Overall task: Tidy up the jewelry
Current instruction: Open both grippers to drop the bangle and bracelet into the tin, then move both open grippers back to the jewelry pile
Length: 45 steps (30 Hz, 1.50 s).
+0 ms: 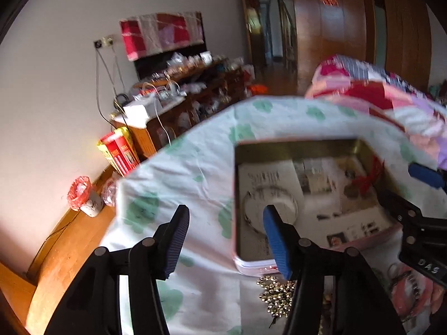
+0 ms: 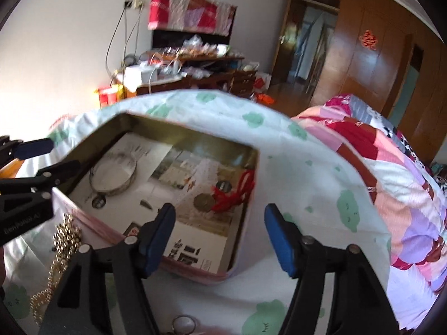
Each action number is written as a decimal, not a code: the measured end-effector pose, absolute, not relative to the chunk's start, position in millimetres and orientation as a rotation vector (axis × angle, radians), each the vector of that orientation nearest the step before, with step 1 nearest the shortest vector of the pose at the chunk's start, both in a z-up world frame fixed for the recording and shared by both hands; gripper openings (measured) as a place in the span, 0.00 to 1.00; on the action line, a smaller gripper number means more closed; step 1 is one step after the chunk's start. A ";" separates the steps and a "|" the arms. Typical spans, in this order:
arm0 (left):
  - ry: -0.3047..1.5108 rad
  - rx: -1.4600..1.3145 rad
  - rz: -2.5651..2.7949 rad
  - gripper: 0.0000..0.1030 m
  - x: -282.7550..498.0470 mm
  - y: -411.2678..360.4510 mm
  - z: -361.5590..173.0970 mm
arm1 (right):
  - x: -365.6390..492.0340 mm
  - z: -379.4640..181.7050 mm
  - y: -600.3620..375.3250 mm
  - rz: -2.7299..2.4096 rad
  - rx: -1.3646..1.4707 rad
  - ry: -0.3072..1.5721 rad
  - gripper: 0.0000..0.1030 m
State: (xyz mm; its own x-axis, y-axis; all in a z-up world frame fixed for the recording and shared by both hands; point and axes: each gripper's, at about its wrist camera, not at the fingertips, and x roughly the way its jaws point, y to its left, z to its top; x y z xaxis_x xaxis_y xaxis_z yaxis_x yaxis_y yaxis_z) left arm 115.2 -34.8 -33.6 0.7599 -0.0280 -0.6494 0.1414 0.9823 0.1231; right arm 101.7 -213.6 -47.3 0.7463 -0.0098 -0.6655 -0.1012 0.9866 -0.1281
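Observation:
An open pink tin box lies on the bed. Inside it are a silver bangle, a round coin-like piece with a red cord, and paper lining. A gold bead chain lies on the sheet just outside the box's near wall. A small ring lies on the sheet by my right gripper. My left gripper is open and empty over the box's near left corner. My right gripper is open and empty over the box's near right corner.
The bed has a white sheet with green clouds and a folded patchwork quilt at the right. A wooden bed edge is at left. A cluttered wooden dresser stands against the far wall.

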 end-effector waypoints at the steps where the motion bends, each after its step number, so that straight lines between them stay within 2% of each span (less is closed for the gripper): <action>1: 0.689 0.166 -0.085 0.61 110.1 -31.8 -28.7 | 97.7 -41.6 -217.1 0.056 -0.130 0.711 0.71; 3: 0.676 0.154 -0.073 0.64 97.6 -24.0 -21.3 | 87.2 -29.6 -221.6 0.066 -0.098 0.677 0.77; 7: 0.708 0.131 -0.055 0.65 72.0 -12.2 -24.2 | 63.6 -15.1 -224.3 0.047 -0.102 0.630 0.84; 17: 0.834 0.116 -0.102 0.65 33.5 -16.1 -58.4 | 15.7 -32.1 -236.9 0.007 -0.087 0.660 0.88; 26: 0.824 0.171 -0.147 0.65 12.7 -37.1 -61.1 | -7.4 -46.2 -239.3 -0.027 -0.150 0.674 0.88; 31: 0.847 0.172 -0.174 0.65 10.0 -41.5 -67.9 | -15.5 -50.9 -251.6 -0.071 -0.152 0.674 0.94; 45: 0.883 0.241 -0.092 0.65 20.0 -29.8 -91.2 | -16.9 -62.3 -256.5 -0.099 -0.153 0.690 0.94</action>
